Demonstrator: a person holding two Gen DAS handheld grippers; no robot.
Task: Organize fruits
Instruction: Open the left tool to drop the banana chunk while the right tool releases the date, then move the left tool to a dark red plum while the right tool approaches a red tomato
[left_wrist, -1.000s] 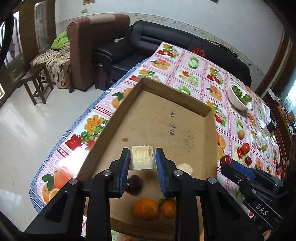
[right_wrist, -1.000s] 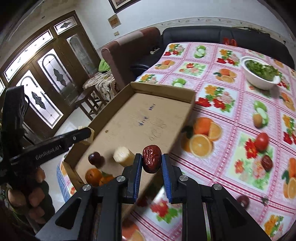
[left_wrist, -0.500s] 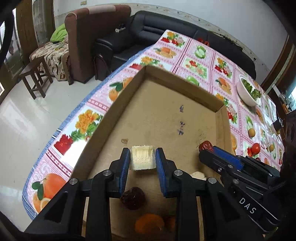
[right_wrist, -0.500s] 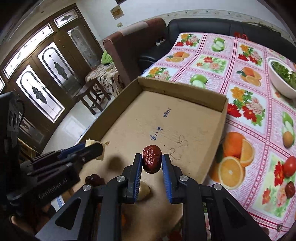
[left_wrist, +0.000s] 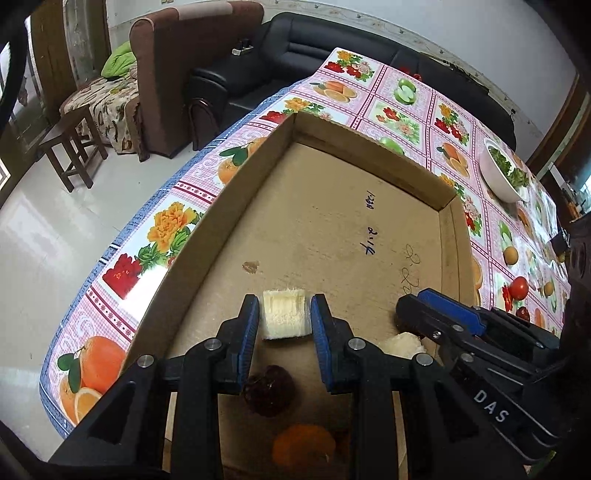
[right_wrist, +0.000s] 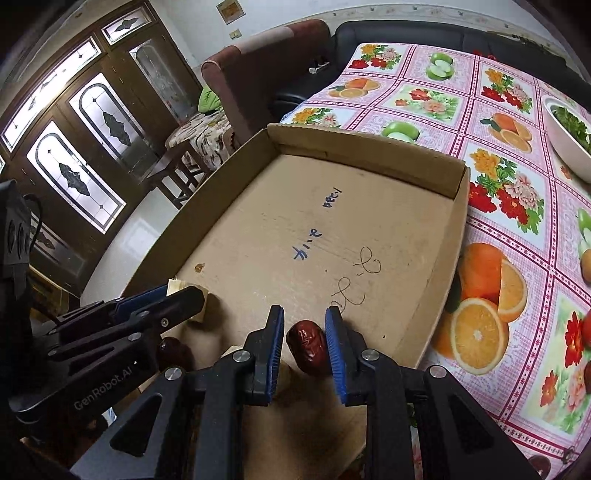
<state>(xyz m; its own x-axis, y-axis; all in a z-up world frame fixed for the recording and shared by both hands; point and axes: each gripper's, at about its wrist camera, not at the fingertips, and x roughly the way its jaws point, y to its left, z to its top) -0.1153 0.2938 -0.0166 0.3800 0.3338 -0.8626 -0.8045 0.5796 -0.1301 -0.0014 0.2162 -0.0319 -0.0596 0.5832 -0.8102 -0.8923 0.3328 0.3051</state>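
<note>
A shallow cardboard box (left_wrist: 369, 151) (right_wrist: 369, 151) lies on the fruit-print tablecloth. My left gripper (left_wrist: 284, 314) is shut on a pale yellow fruit chunk (left_wrist: 284, 314), low over the box floor. In the right wrist view the left gripper (right_wrist: 184, 299) comes in from the left, the chunk (right_wrist: 173, 285) at its tips. My right gripper (right_wrist: 304, 321) is opening. A wrinkled red date (right_wrist: 306, 347) sits low between its pads, with a gap at the left pad. The right gripper (left_wrist: 410, 306) also shows in the left wrist view. A dark date (left_wrist: 269, 391), an orange (left_wrist: 303, 446) and a pale piece (left_wrist: 402, 345) lie in the box's near end.
A white bowl of greens (left_wrist: 498, 177) (right_wrist: 569, 147) stands on the table beyond the box, to the right. Small loose fruits (left_wrist: 519, 288) lie on the cloth at the right. The table's edge runs left of the box, with an armchair, a stool and a black sofa beyond.
Both grippers have come forward and down over the box floor. The right jaws have parted slightly and the red date has slid lower between them. The left still holds its chunk.
</note>
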